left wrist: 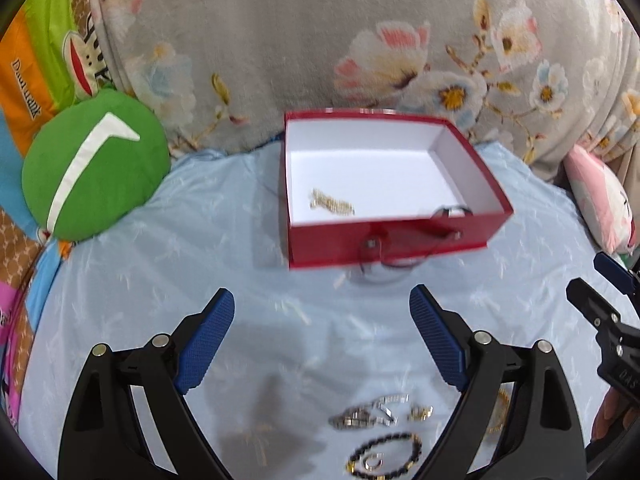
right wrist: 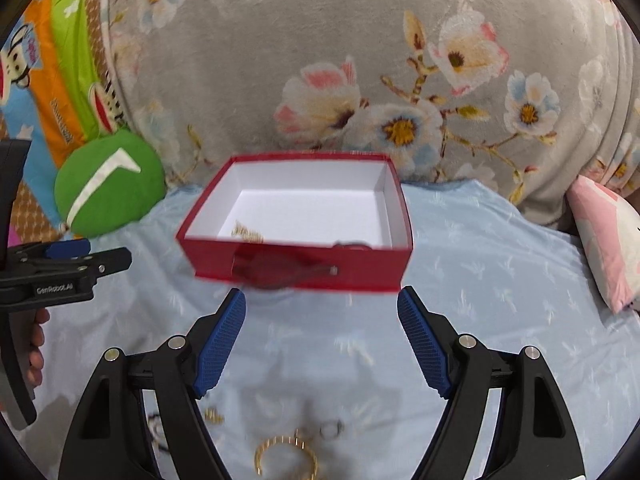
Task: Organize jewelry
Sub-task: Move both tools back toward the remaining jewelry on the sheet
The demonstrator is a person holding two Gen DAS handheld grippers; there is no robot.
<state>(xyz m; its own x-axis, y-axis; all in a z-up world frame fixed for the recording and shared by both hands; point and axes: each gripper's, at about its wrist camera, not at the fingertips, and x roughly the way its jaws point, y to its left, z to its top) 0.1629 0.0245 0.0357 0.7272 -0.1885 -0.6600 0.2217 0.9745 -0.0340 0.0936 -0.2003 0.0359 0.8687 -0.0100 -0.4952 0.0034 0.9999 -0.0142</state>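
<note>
A red box [left wrist: 384,246] [right wrist: 296,276] with a white inside stands open on the pale blue sheet; a gold chain [left wrist: 331,204] [right wrist: 247,232] and a dark piece [left wrist: 452,212] lie in it. My left gripper [left wrist: 322,340] is open, short of the box, with nothing between its fingers. Below it lie a silver bracelet [left wrist: 368,416], a small gold piece [left wrist: 420,413] and a black-and-gold bead bracelet [left wrist: 386,454]. My right gripper [right wrist: 322,340] is open and empty too, near the box front. A gold bangle [right wrist: 286,456] and a silver ring [right wrist: 332,429] lie beneath it.
A green round cushion [left wrist: 96,168] [right wrist: 110,184] sits left of the box, a pink pillow [left wrist: 600,204] [right wrist: 608,240] at the right. A grey floral blanket [left wrist: 320,40] rises behind. The right gripper's side [left wrist: 604,320] shows in the left wrist view, the left gripper's side [right wrist: 60,272] in the right wrist view.
</note>
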